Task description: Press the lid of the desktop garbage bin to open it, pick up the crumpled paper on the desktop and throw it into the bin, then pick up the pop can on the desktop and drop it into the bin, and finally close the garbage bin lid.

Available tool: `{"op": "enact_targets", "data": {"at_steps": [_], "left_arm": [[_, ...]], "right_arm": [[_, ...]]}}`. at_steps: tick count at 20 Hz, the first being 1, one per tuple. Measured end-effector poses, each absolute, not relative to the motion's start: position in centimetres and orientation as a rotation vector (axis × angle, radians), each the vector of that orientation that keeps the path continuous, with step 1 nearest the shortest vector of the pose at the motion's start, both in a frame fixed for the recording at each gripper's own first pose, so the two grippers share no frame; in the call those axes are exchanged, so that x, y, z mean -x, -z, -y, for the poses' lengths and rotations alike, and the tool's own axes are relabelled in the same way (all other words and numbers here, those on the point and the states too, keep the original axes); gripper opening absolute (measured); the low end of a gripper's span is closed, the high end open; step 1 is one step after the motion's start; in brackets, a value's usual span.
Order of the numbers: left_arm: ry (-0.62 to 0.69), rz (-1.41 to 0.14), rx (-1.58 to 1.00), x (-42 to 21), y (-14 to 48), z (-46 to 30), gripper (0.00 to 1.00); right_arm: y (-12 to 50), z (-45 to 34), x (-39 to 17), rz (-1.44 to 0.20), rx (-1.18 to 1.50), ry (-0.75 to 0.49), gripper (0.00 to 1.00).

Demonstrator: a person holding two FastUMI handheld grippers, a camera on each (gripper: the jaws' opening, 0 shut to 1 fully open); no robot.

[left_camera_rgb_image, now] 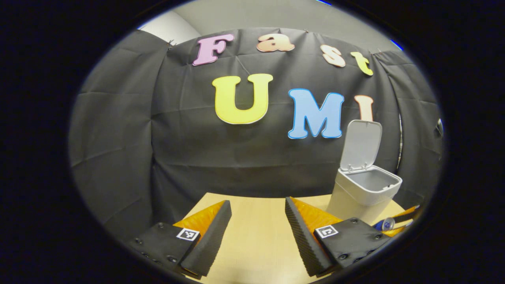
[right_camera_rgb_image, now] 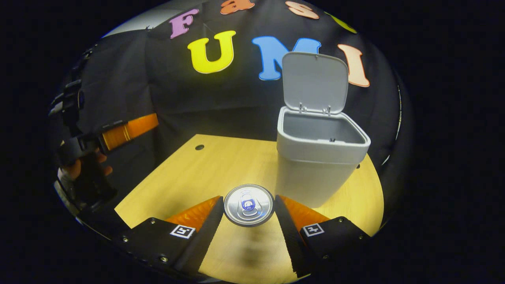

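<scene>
A silver-topped pop can (right_camera_rgb_image: pixel 248 205) sits upright between the fingers of my right gripper (right_camera_rgb_image: pixel 248 201), which press on both its sides. Just beyond it to the right stands the grey garbage bin (right_camera_rgb_image: pixel 319 157), its lid (right_camera_rgb_image: pixel 315 81) raised upright at the back. My left gripper (left_camera_rgb_image: pixel 257 202) is open over the wooden table (left_camera_rgb_image: pixel 256 240) with nothing between its fingers. In the left gripper view the bin (left_camera_rgb_image: pixel 365 193) stands to the right with its lid (left_camera_rgb_image: pixel 361 144) up, and the can (left_camera_rgb_image: pixel 388 224) shows at the lower right edge.
In the right gripper view, a hand (right_camera_rgb_image: pixel 79 165) holds the left gripper (right_camera_rgb_image: pixel 126 132) off the table's left side. The table (right_camera_rgb_image: pixel 189 173) has a small hole (right_camera_rgb_image: pixel 199 147) near its far left corner. Black cloth walls close in behind and beside it.
</scene>
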State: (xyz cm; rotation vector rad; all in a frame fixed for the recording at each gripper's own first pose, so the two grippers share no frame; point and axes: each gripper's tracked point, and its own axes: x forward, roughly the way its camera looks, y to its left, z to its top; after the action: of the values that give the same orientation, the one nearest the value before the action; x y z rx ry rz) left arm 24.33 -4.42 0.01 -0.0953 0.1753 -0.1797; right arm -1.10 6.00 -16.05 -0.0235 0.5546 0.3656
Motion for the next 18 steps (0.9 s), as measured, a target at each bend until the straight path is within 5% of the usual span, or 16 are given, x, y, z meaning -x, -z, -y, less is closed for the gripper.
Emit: {"op": "enact_targets", "data": {"at_steps": [1, 13, 14, 18], "left_arm": [[0.181, -0.174, 0.094, -24.4, 0.0, 4.5, 0.91], [0.188, -0.179, 0.102, -24.8, -0.1, 4.9, 0.91], [0.187, -0.181, 0.104, -24.9, 0.0, 4.9, 0.99], [0.181, -0.188, 0.110, -25.0, 0.3, 4.7, 0.99]], "right_arm": [[14.9, -5.9, 0.8, -0.525, 0.018, -0.368, 0.83], [4.5, -4.0, -4.4, -0.263, -0.006, -0.313, 0.83], [4.1, -3.6, -4.8, -0.250, 0.000, -0.302, 0.83], [3.1, -2.2, -6.8, -0.207, 0.024, -0.260, 0.83]]}}
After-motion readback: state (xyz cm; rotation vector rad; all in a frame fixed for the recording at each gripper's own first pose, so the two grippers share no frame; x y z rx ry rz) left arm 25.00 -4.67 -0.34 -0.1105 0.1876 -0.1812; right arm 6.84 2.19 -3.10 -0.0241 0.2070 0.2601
